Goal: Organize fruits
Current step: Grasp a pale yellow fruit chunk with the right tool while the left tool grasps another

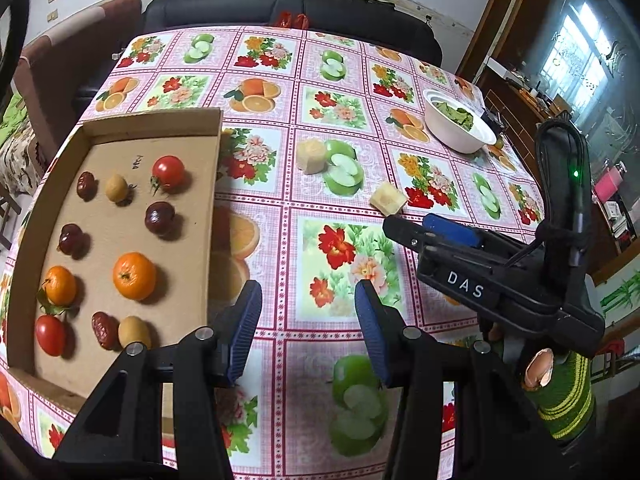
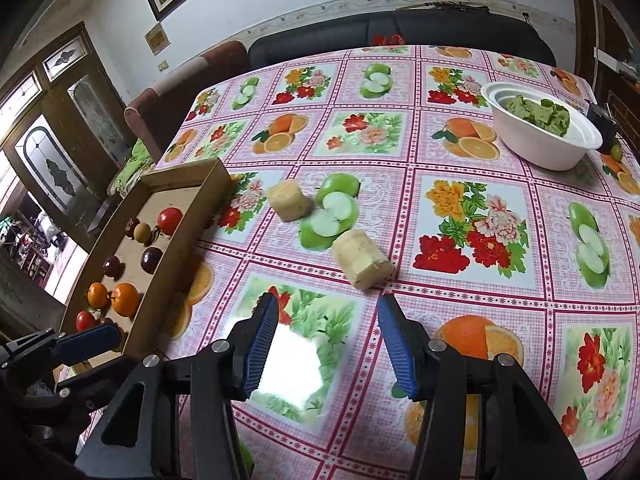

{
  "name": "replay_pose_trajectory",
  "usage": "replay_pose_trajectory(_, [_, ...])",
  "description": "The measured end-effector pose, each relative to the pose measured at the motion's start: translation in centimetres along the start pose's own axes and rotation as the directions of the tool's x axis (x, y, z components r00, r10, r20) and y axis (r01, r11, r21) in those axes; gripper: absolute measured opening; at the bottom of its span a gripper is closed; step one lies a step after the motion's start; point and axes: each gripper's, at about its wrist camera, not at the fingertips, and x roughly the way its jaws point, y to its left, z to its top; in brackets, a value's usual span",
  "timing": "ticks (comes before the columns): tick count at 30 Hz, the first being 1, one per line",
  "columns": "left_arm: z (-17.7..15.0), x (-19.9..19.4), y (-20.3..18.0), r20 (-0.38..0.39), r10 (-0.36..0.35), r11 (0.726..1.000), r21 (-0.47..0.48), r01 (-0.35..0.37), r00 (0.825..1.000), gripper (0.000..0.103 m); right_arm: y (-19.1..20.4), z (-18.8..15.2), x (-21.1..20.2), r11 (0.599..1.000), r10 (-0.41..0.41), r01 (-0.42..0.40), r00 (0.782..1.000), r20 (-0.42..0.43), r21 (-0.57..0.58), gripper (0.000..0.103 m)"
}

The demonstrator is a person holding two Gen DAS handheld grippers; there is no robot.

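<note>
1. Cardboard tray (image 1: 120, 128): at the left of the table, open-topped. Holds two red tomatoes (image 1: 168, 169), two oranges (image 1: 134, 275), dark plums (image 1: 159, 218), red dates (image 1: 102, 330) and small yellowish fruits (image 1: 116, 187), each lying apart in rough rows.
2. Far pale chunk (image 2: 288, 201): on the tablecloth (image 2: 480, 292), right of the tray, just beside a printed green apple.
3. Near pale chunk (image 2: 361, 259): lying on its side on the cloth, just beyond the right gripper (image 2: 326, 344) and slightly right of its centre line, not touched.
4. Right gripper: blue pads spread wide, nothing between them.
5. Left gripper (image 1: 308, 332): pads likewise spread and empty, over bare cloth just right of the tray's near corner; both chunks lie farther off, to its right.
6. White bowl (image 2: 552, 156): far right, holding green leafy material.
</note>
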Motion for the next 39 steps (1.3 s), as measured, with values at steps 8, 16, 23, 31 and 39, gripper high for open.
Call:
replay_pose_trajectory(8, [1.4,1.0,0.1,-0.007,-0.007,1.0,-0.022,0.007,1.0,0.047,-0.8,0.6,1.0,1.0,-0.005,0.005,1.0,0.001,-0.007,0.054])
replay_pose_trajectory(16, [2.6,2.3,0.1,-0.021,-0.009,0.999,-0.038,0.008,1.0,0.047,-0.6,2.1,3.3,0.996,-0.038,0.037,0.999,-0.01,-0.077,0.053])
replay_pose_trajectory(23, [4.3,3.8,-0.4,-0.022,-0.011,0.999,-0.048,0.01,1.0,0.046,-1.1,2.4,4.9,0.992,-0.083,0.079,0.996,-0.037,-0.097,0.031])
replay_pose_trajectory(31, [8.3,10.1,-1.9,-0.033,0.06,0.995,-0.074,-0.063,0.998,0.046,-3.5,1.0,0.1,0.999,-0.033,0.032,0.999,0.038,0.035,0.03])
replay_pose_trajectory(39, [10.4,14.3,-2.0,-0.045,0.116,0.989,-0.091,-0.12,0.992,0.046,-3.7,-0.8,-1.7,0.999,0.001,-0.003,1.0,0.03,0.054,0.03])
